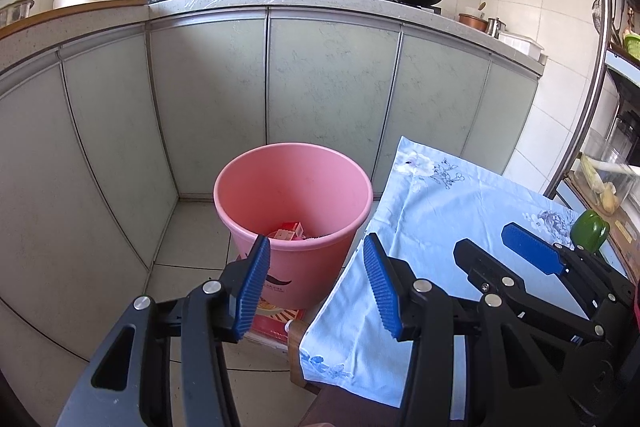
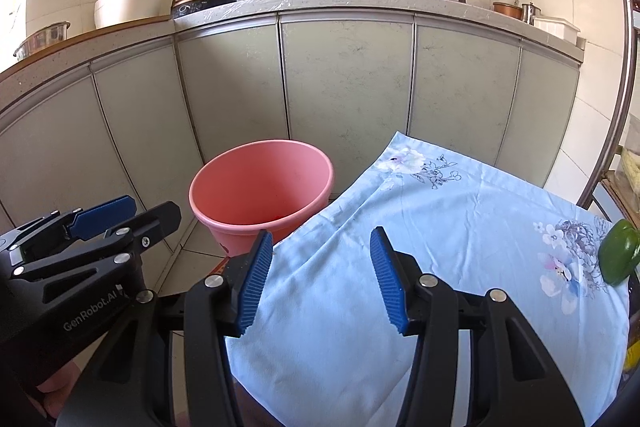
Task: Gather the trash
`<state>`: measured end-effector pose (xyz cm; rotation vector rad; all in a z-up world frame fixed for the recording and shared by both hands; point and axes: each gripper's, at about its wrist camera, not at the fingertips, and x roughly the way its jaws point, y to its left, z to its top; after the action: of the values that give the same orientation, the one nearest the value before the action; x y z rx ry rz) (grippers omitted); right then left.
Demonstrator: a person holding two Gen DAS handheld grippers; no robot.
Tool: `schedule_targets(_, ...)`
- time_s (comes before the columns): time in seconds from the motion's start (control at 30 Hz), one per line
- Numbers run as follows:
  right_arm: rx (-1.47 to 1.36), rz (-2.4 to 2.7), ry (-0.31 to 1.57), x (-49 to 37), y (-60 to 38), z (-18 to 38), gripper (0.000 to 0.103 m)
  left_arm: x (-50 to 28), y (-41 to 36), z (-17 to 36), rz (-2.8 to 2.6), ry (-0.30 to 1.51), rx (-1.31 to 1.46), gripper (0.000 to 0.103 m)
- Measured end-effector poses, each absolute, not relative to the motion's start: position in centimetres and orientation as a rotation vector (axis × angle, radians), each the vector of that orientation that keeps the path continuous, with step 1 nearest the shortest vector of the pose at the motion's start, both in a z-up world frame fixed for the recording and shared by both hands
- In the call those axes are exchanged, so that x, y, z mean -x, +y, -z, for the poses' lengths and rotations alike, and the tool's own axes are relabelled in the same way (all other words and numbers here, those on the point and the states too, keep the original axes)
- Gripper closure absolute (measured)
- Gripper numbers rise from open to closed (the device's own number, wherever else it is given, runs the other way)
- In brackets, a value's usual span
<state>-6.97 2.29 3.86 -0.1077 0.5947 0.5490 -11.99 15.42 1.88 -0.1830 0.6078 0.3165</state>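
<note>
Faintly, left gripper (image 2: 128,217) reads "GenRobot.AI" — jaws apart.

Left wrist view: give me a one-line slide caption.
Both grippers, left and right, open and empty beside the pink bin holding red packaging, cloth-covered table at right.

The pink bucket (image 1: 293,187) gapes open from above, hemmed by cabinet doors (image 1: 328,83) behind and the cloth-covered table (image 1: 460,211) just beside.

1. your surface (image 2: 256,405) is covered by a light blue floral cloth (image 2: 440,247), with a green pepper (image 2: 619,257) lying on the cloth's right edge.
2. beside it, the tiled floor (image 1: 192,263) carries a pink bucket (image 1: 294,187) holding trash.
</note>
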Motion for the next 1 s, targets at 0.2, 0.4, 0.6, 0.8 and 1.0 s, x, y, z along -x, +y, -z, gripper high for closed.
schedule_targets(0.2, 0.107, -0.550, 0.593, 6.98, 2.15, -3.84, 0.051, 12.08, 15.21, -1.91, -0.313, 0.610, 0.178, 0.056)
schedule_targets(0.4, 0.107, -0.550, 0.593, 6.98, 2.15, -3.84, 0.051, 12.10, 15.05, -1.94, -0.313, 0.610, 0.176, 0.057)
schedule_targets(0.6, 0.105, -0.549, 0.594, 6.98, 2.09, -3.83, 0.051, 12.08, 14.92, -1.97, -0.313, 0.612, 0.173, 0.057)
schedule_targets(0.8, 0.105, -0.547, 0.596, 6.96, 2.05, -3.86, 0.051, 11.86, 14.94, -2.05, -0.308, 0.614, 0.169, 0.057)
schedule_targets(1.0, 0.104, -0.545, 0.597, 6.94, 2.00, -3.81, 0.051, 11.74, 14.97, -2.00, -0.306, 0.616, 0.169, 0.057)
